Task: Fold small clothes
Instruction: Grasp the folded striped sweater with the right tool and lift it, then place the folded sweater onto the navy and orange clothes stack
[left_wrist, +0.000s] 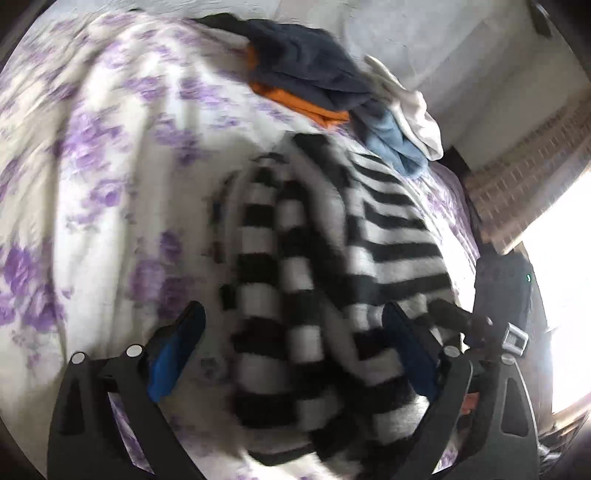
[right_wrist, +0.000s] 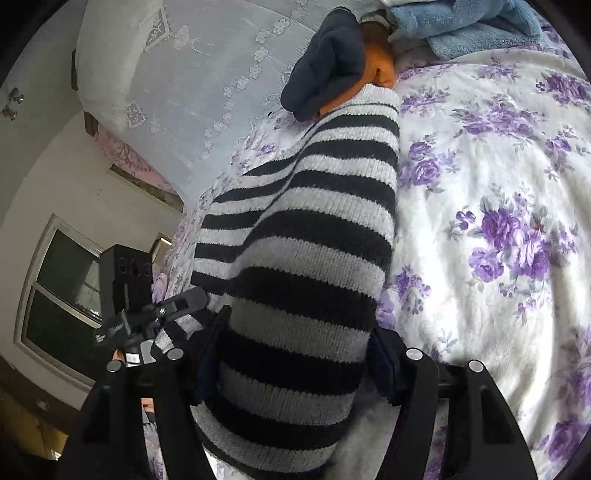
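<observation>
A black-and-white striped knit garment (left_wrist: 332, 266) lies on a bed with a purple floral cover (left_wrist: 92, 166). My left gripper (left_wrist: 291, 332) is open, its blue-padded fingers (left_wrist: 177, 350) wide apart over the garment's near end; this view is motion-blurred. In the right wrist view the same striped garment (right_wrist: 303, 240) runs away from me, folded lengthwise. My right gripper (right_wrist: 295, 347) is open, its jaws standing either side of the garment's near part. The other gripper's body (right_wrist: 129, 291) shows at the left.
A pile of other clothes lies at the far end: a navy and orange piece (left_wrist: 306, 70), a light blue piece (left_wrist: 395, 144) and a white one (left_wrist: 410, 107). They also show in the right wrist view (right_wrist: 332, 55). A white lace pillow (right_wrist: 184, 74) and a window (right_wrist: 66, 288) are beyond.
</observation>
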